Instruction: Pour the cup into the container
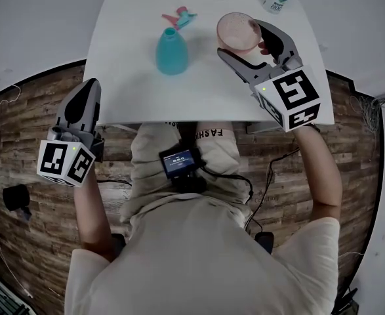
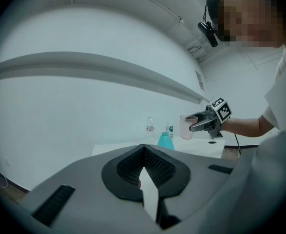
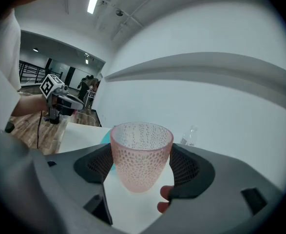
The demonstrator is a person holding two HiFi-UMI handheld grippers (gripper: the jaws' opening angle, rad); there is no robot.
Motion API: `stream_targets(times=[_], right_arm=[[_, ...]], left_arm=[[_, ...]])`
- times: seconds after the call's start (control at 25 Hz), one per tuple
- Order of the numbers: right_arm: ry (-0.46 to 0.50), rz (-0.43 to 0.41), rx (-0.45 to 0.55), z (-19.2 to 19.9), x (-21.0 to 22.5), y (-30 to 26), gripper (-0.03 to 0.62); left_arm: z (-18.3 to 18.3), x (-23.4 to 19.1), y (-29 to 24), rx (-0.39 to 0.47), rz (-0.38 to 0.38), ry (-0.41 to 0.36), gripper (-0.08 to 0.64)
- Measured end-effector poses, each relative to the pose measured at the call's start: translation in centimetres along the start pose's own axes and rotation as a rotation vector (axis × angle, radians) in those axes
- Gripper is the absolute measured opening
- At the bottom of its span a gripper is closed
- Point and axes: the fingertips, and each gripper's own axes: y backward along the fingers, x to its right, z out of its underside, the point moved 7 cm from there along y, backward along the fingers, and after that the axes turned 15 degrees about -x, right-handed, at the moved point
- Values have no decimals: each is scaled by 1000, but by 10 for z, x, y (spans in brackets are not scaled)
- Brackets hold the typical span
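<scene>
Cup (image 1: 238, 31) upright, grasped in right gripper (image 1: 240, 39) jaws over counter (image 1: 205, 100), upper right of frame. Teal container (image 1: 172, 51) stands near on its left, mouth up. Left gripper (image 1: 86, 92) jaws clenched, empty, lower left.

Left gripper (image 2: 143, 155), jaws together, faces right gripper (image 2: 192, 123) clasping the cup (image 2: 185, 128).
</scene>
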Motion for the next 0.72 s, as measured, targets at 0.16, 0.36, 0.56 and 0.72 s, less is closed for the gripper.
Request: stream_targets(times=[0.16, 0.36, 0.56, 0.72], right_arm=[[-50, -14, 2, 13, 4, 1, 364], [-86, -31, 1, 28, 10, 3, 364], [-133, -33, 2, 39, 17, 4, 364], [-150, -32, -8, 50, 19, 2, 364]], left_arm=[[-1, 5, -3, -5, 3, -19, 11], [-1, 13, -10, -3, 6, -50, 9], [0, 21, -19, -10, 23, -57, 9], [0, 25, -26, -22, 28, -85, 9]])
